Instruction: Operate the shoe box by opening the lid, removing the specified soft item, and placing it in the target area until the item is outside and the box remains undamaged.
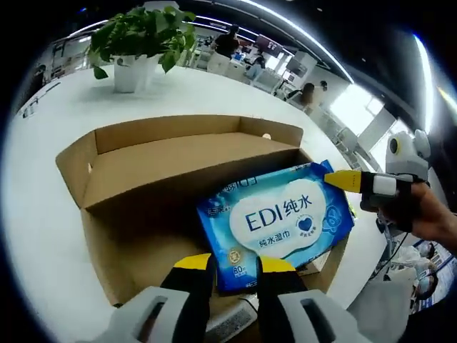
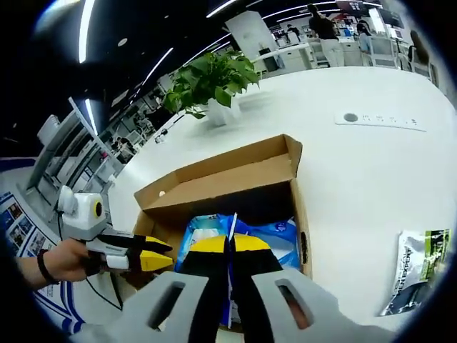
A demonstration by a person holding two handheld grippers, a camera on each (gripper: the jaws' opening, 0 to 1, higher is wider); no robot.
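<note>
One cardboard shoe box (image 1: 143, 179) on the white table (image 1: 43, 143), lid already folded open, flaps standing up at the back. One soft item: a blue wet wipes pack (image 1: 275, 225) with white label, partly out of the box, tilted, lower end over the front wall. Right gripper (image 2: 228, 245): yellow tips pressed together on the thin edge seam of the pack, so it's clamped on the pack; in the left gripper view the same gripper (image 1: 341, 180) comes in from the right, tips at the pack's upper right corner, with a hand (image 1: 435, 218) behind it. Left gripper (image 1: 235, 263): two yellow-tipped jaws with a visible gap, nothing between them, sitting just below the pack's lower edge near the box front wall; can't tell if they touch the pack. In the right gripper view the left gripper (image 2: 146, 256) enters from the left, beside the box's corner. One potted plant (image 1: 139, 43) in a white pot, well behind the box. One green-and-silver sachet (image 2: 418, 268) lying flat on the table, apart from the box on its other side. One flush power strip (image 2: 375, 119) and one round grommet (image 2: 349, 117) set in the tabletop further back. Office desks and a few people in the far background.
</note>
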